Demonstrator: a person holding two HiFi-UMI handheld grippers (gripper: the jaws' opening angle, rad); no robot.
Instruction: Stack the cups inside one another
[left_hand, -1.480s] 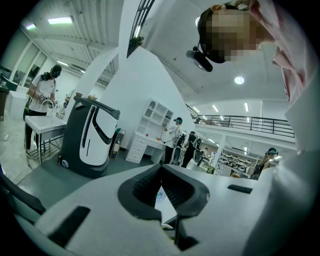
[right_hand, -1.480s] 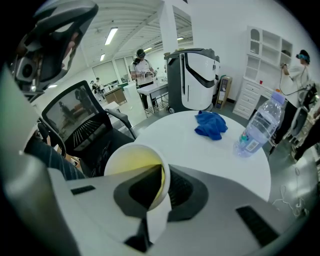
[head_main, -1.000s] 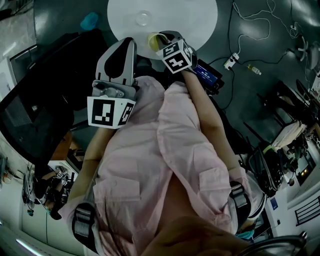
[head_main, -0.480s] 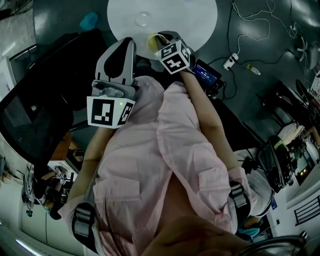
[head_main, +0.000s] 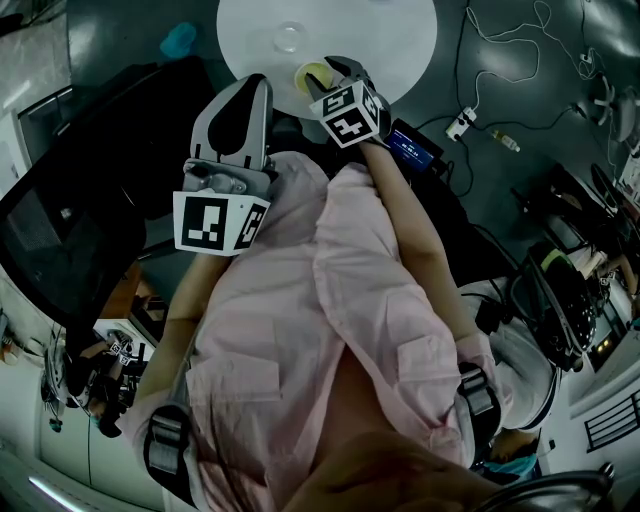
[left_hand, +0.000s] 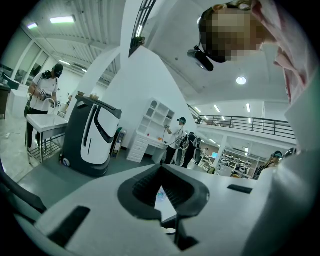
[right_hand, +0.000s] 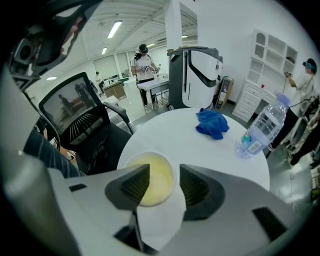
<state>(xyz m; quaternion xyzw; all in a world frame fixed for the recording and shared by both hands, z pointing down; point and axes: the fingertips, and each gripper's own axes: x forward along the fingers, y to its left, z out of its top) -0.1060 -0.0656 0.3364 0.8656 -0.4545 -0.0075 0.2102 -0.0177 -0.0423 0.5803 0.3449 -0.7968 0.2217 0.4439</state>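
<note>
Your right tongs have just been opening. Their pads now stand apart on either side of the yellow cup, which sits upright on the white surface directly below them. The cup's rim runs under the left pad and stops short of the right one, so nothing is pressing on it. For the task, that means the cup stands free where it is. I cannot tell whether a second cup is already nested inside it, since only one rim shows.

Your left tongs are together at the tips and hold nothing. They hang short of the surface, on your side of the right tongs.

The right gripper view is the only one that shows the gap between the pads and the cup in it. It also shows a blue cloth beyond the right tongs and a water bottle off to their right. In the head view the marker cube covers most of that, leaving only part of the cup's rim visible. The left gripper view looks out level across the room and shows no cup at all.
</note>
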